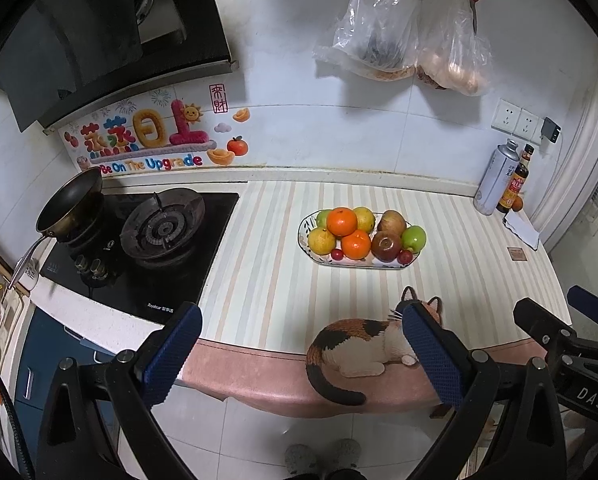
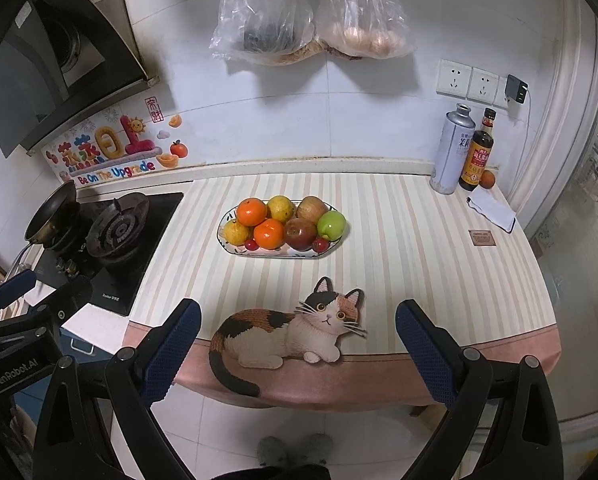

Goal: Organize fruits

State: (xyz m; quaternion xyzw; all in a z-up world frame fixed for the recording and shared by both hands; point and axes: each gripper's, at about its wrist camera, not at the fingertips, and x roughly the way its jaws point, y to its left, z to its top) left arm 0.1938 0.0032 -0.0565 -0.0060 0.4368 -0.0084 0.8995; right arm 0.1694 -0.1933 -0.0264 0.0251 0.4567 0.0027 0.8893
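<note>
An oval patterned plate [image 1: 309, 227] [image 2: 224, 231] stands mid-counter on the striped cloth, piled with fruit: two oranges [image 1: 341, 221] [image 2: 251, 211], yellow citrus [image 1: 321, 240] [image 2: 280, 208], a red apple [image 1: 386, 246] [image 2: 300, 234], a green apple [image 1: 414, 238] [image 2: 331, 224], a brownish fruit [image 1: 393, 222] [image 2: 311, 208] and small red fruits [image 1: 405, 256] [image 2: 319, 244]. My left gripper [image 1: 301, 322] is open and empty, held off the counter's front edge. My right gripper [image 2: 298, 316] is open and empty too, well short of the plate.
A gas hob [image 1: 163, 230] with a frying pan [image 1: 70, 204] lies to the left. A grey can [image 2: 452, 148], a sauce bottle [image 2: 477, 152] and a small orange [image 2: 487, 179] stand at the back right. Plastic bags [image 2: 299, 20] hang on the wall. A cat picture [image 2: 283, 330] marks the cloth's front edge.
</note>
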